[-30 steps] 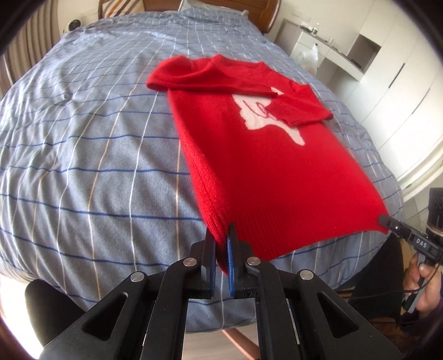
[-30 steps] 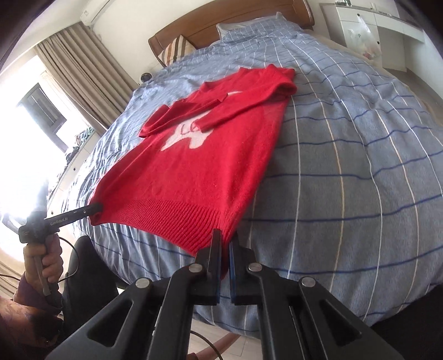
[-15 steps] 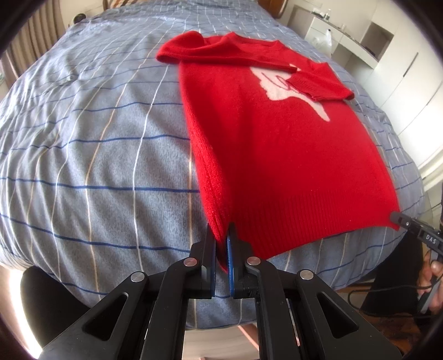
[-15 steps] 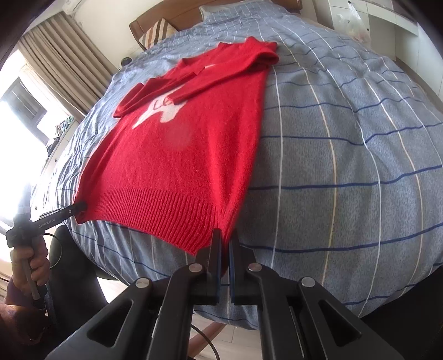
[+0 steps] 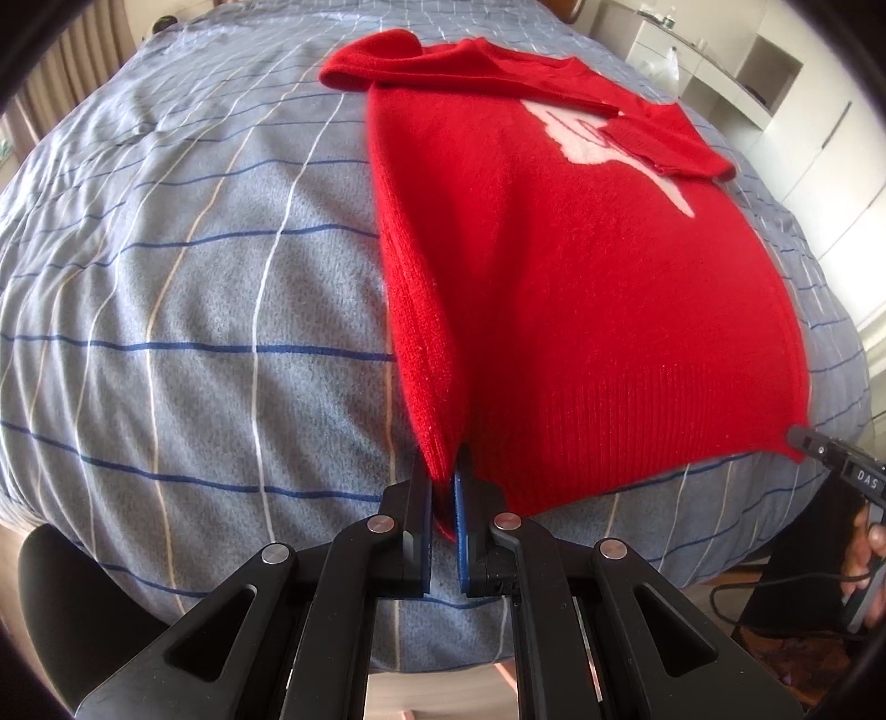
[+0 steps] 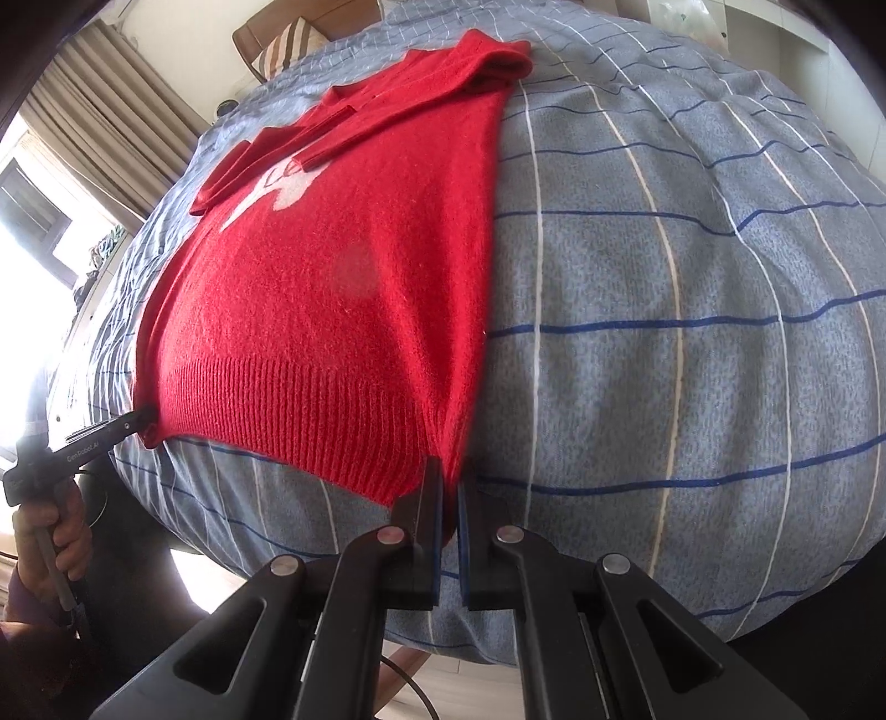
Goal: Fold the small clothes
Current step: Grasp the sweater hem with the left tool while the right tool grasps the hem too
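Observation:
A red knitted sweater (image 5: pixel 559 249) with a white motif lies face up on the bed, both sleeves folded across its chest. My left gripper (image 5: pixel 443 471) is shut on the sweater's lower left hem corner. In the right wrist view the same red sweater (image 6: pixel 343 288) stretches away from me, and my right gripper (image 6: pixel 449 471) is shut on its lower right hem corner. Each view shows the other gripper pinching the opposite corner: the right gripper (image 5: pixel 803 437), the left gripper (image 6: pixel 141 418). The ribbed hem is pulled taut between them near the bed's front edge.
The bed's blue checked cover (image 5: pixel 194 266) spreads wide on both sides of the sweater. White cabinets (image 5: pixel 775 72) stand at the far right, curtains (image 6: pixel 111 122) and a bright window at the left. A hand (image 6: pixel 50 526) holds the left tool. A wooden headboard and striped pillow (image 6: pixel 288 44) sit beyond.
Both grippers have sunk toward the bed with the hem corners still held, and tilted further down. The sweater now fills more of each view and lies flatter.

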Motion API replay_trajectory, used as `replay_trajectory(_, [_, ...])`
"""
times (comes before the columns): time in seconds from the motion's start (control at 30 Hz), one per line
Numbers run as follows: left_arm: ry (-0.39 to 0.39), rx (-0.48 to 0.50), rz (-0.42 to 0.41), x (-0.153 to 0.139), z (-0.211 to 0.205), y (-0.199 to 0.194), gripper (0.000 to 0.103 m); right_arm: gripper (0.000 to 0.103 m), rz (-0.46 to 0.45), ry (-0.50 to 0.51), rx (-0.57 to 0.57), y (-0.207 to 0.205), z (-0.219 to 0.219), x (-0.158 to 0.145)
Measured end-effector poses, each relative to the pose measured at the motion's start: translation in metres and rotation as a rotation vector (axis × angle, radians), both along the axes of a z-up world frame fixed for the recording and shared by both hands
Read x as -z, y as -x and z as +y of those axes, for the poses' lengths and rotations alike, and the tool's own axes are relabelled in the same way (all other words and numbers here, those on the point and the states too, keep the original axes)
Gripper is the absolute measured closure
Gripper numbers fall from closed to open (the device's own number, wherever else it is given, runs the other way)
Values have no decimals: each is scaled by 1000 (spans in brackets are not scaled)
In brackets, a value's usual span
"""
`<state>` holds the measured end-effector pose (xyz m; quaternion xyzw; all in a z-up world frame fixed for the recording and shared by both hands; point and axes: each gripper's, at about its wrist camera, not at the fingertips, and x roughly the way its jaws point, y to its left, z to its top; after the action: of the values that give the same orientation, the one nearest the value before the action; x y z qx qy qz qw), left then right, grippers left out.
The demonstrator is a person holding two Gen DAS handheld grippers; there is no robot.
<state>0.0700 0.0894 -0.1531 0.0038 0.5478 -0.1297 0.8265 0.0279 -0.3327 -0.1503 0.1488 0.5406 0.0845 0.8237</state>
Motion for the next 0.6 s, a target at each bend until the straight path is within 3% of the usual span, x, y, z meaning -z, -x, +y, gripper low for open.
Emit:
replay_trajectory(0.5, [3, -4, 3, 6, -2, -3, 98, 99, 12, -8, 10, -2, 0, 7])
replay_trajectory(0.6, [-5, -9, 9, 5, -3, -2, 93, 99, 11, -13, 16, -1, -1, 7])
